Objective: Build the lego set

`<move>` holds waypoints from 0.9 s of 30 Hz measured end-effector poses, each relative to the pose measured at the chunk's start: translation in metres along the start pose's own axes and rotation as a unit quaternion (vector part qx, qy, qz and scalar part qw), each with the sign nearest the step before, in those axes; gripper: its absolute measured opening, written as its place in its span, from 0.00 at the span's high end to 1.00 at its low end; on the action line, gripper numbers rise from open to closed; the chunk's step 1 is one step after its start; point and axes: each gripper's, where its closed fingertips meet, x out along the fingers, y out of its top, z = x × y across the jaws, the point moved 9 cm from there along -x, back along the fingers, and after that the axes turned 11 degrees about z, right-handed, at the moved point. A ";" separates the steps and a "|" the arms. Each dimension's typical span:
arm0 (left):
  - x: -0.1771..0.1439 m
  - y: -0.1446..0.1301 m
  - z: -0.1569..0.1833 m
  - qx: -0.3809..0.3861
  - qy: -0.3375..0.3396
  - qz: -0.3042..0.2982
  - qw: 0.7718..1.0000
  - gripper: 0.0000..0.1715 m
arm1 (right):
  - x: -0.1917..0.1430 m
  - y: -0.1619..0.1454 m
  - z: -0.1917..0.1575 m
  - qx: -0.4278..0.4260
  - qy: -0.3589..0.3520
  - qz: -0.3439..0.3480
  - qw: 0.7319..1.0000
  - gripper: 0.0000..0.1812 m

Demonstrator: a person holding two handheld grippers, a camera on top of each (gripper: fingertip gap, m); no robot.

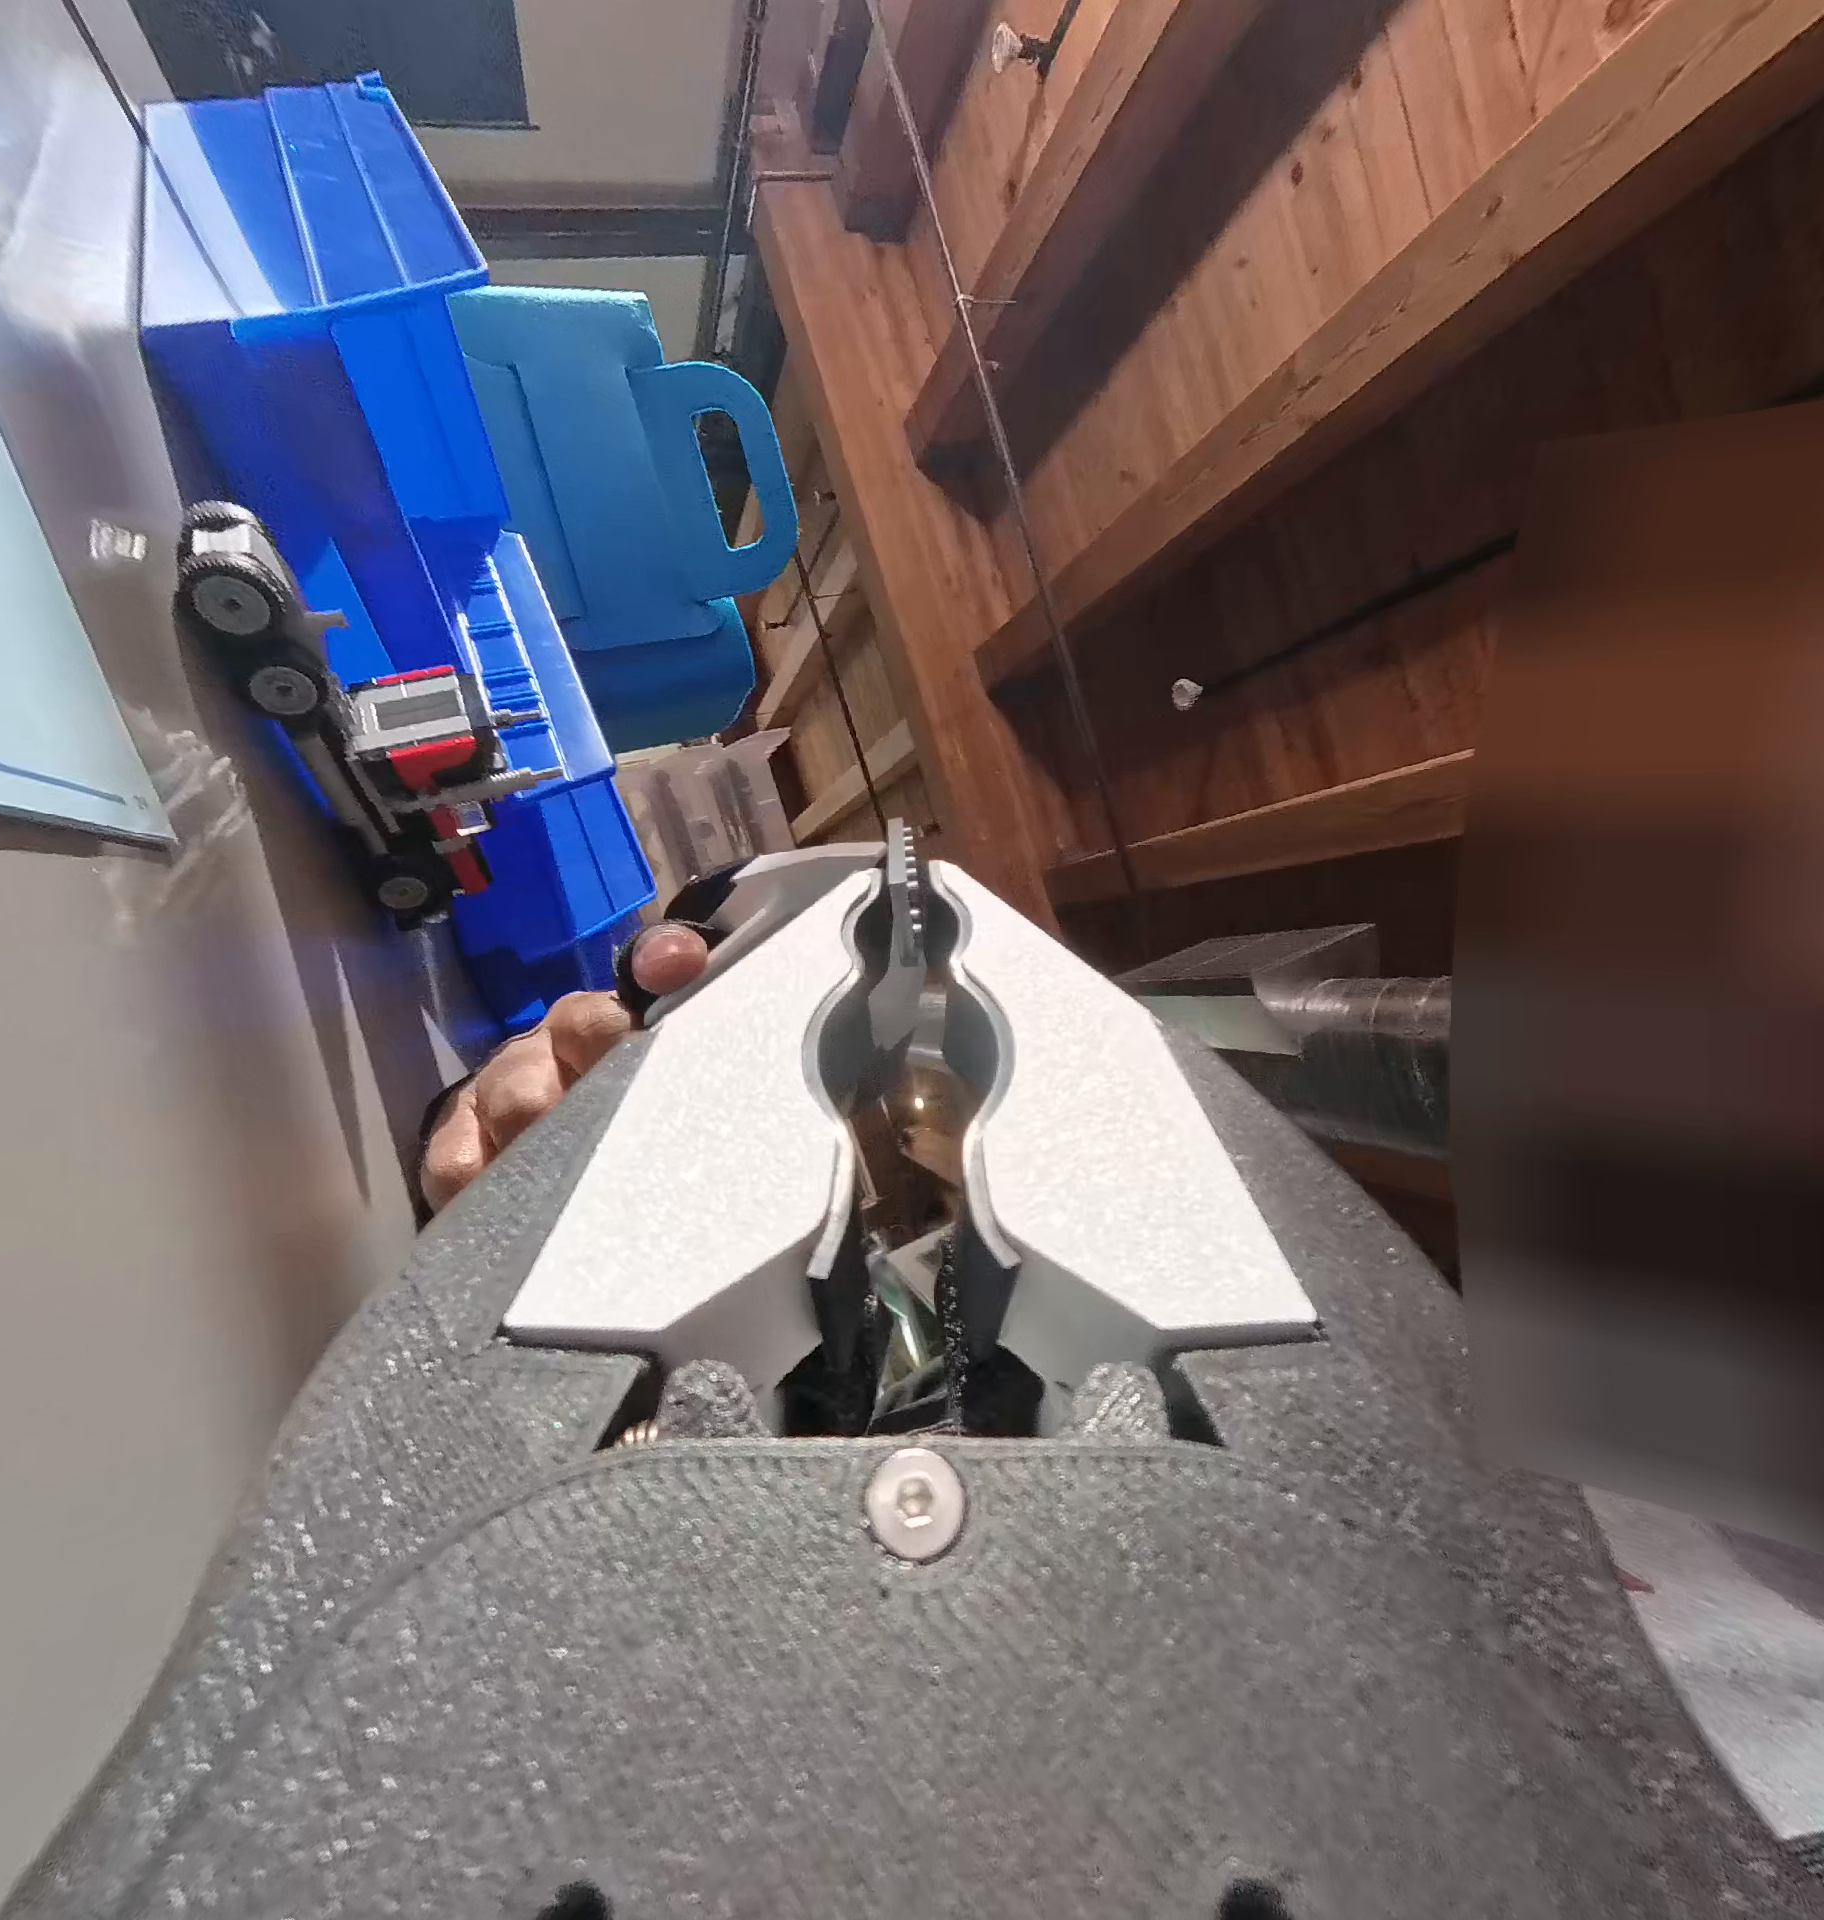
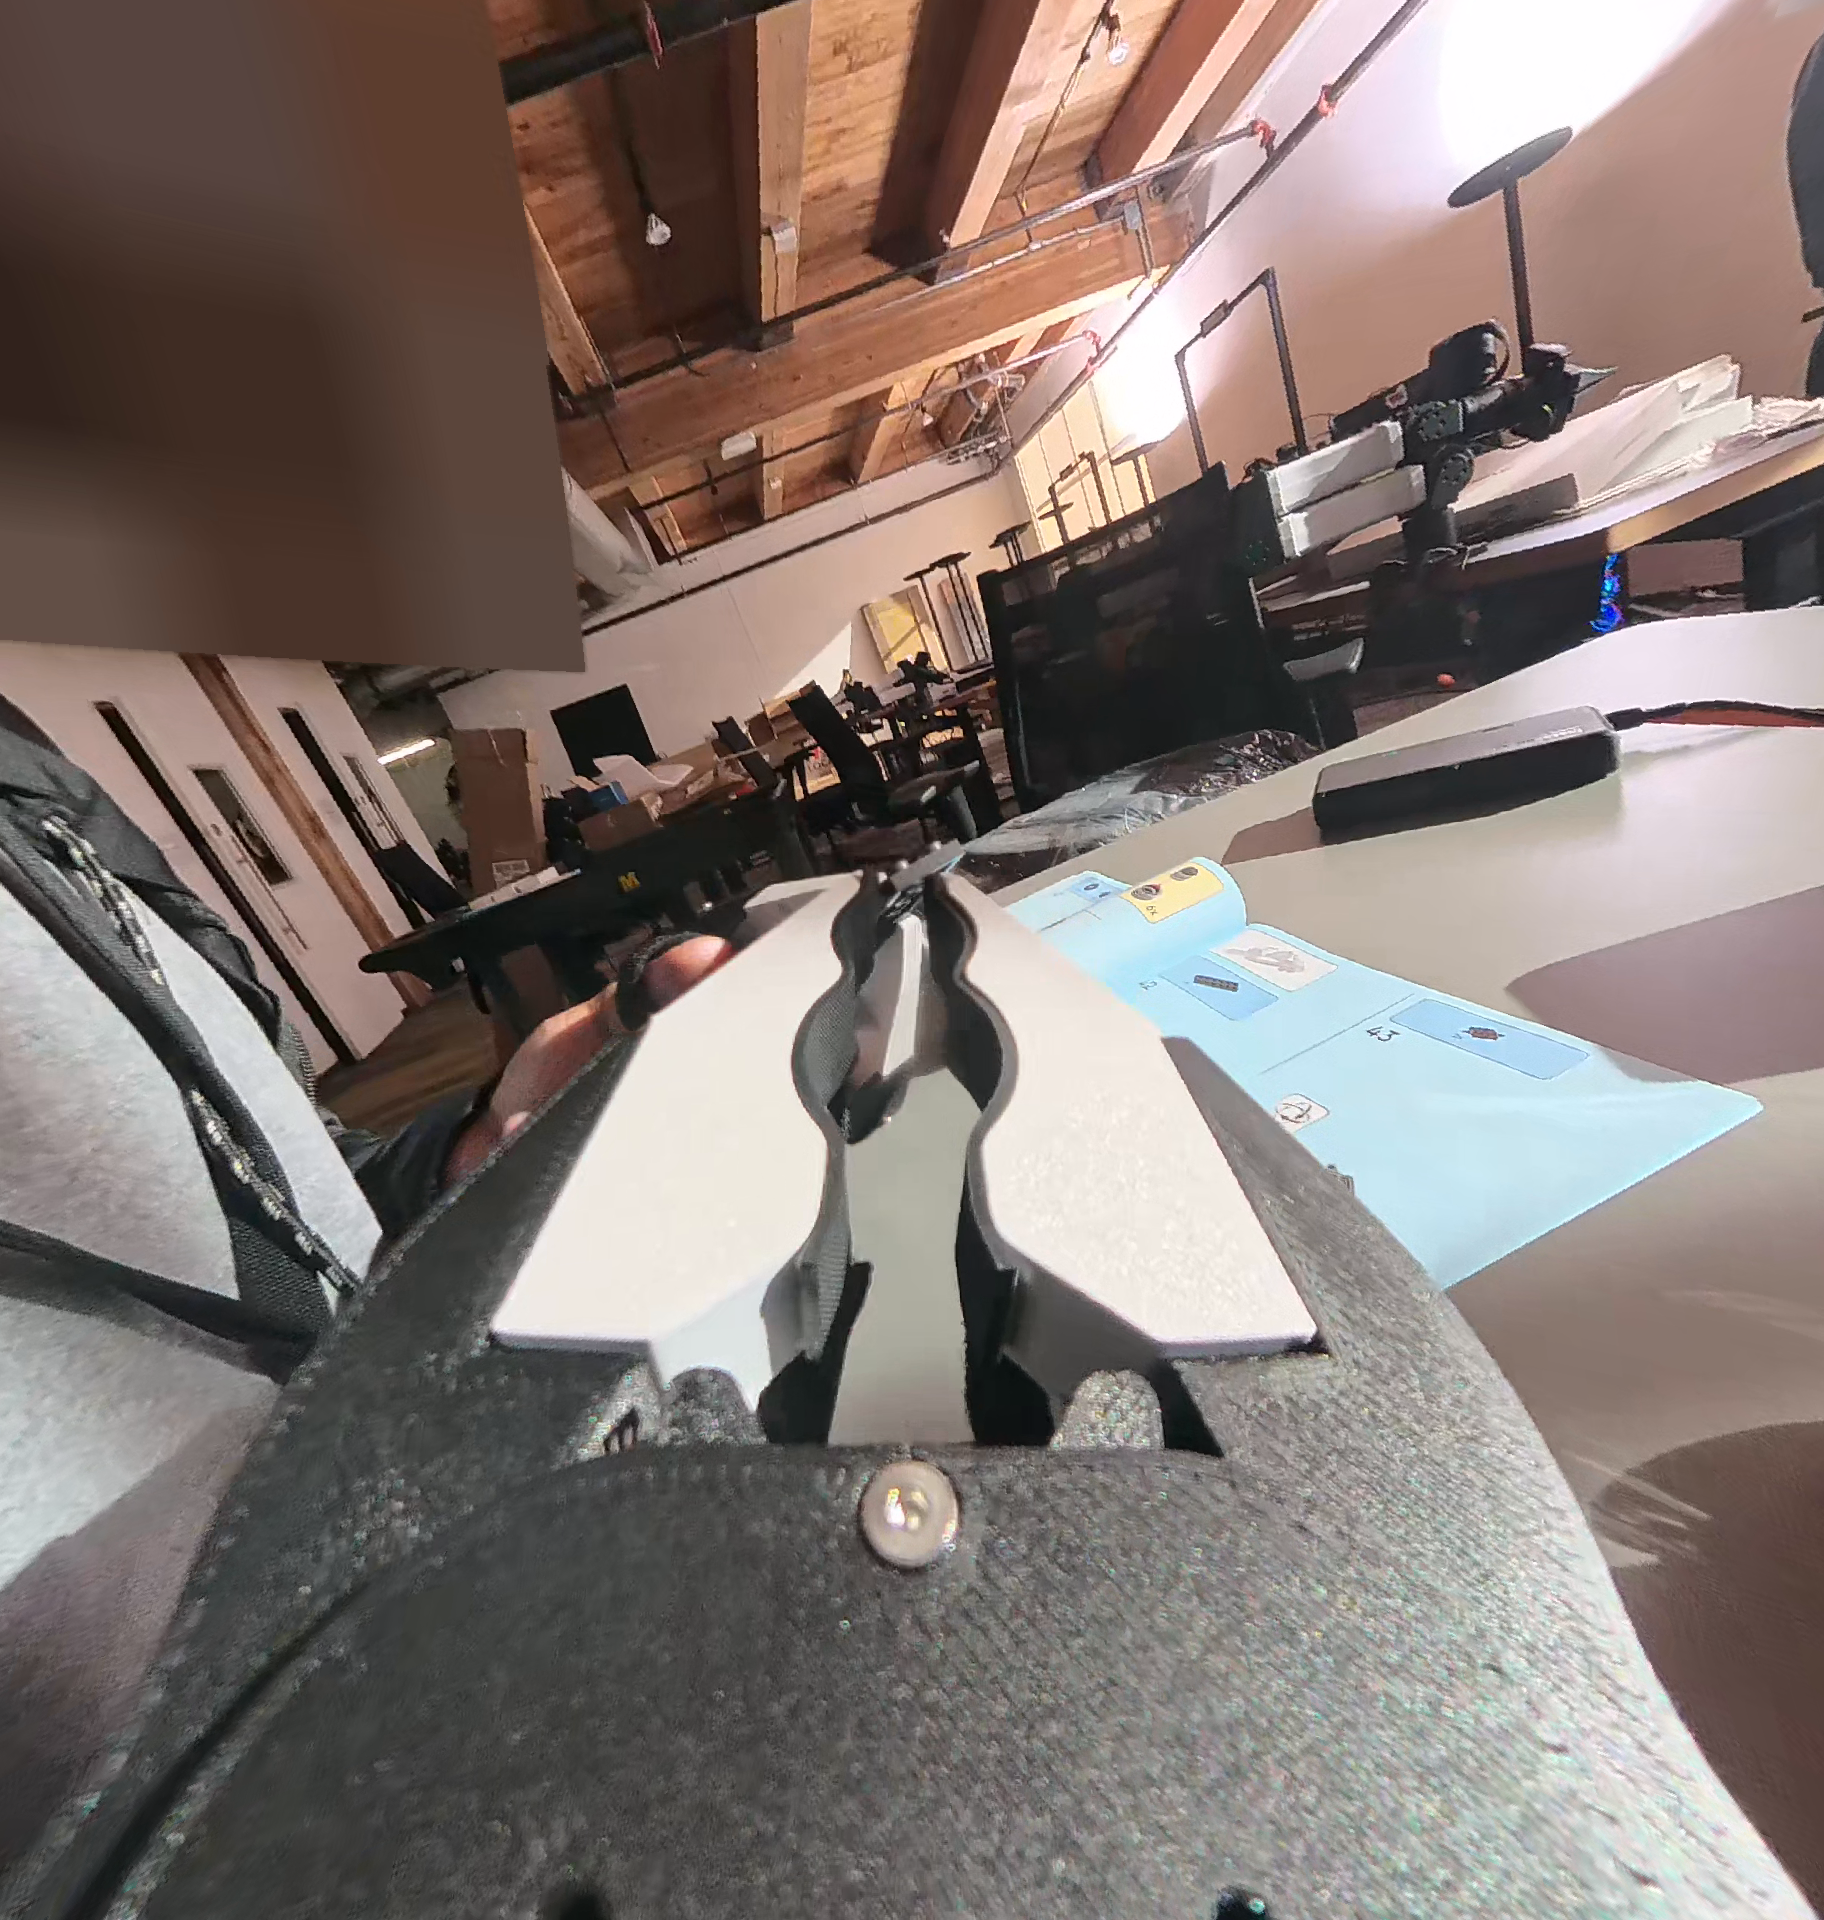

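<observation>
Left claw (image 1: 903, 883): clenched on one thin dark grey studded lego plate (image 1: 904, 914), which I see edge-on between the tips, poking just past them.
Right claw (image 2: 903, 883): clenched on one small dark lego piece (image 2: 913, 871) at the tips; I cannot tell its shape.
Hands: one bare hand (image 1: 534, 1091) beside my left claw, with another grey claw tip just above its fingers.
Lego truck (image 1: 357, 748): one, red, grey and black, standing on the table (image 1: 108, 1247) against the bins; I count three wheels on the side facing me.
Blue bins (image 1: 368, 416): a stack, number unclear; contents hidden.
Light blue mug shape (image 1: 627, 499): one, beside the bins.
Instruction booklet (image 2: 1407, 1081): one, open flat on the table.
Black box (image 2: 1469, 769): one, cable attached, well beyond the booklet.
</observation>
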 end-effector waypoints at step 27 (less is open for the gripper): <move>-0.017 0.011 -0.007 0.083 0.099 0.052 0.990 0.97 | 0.015 -0.026 -0.028 -0.131 -0.136 -0.103 0.977 0.81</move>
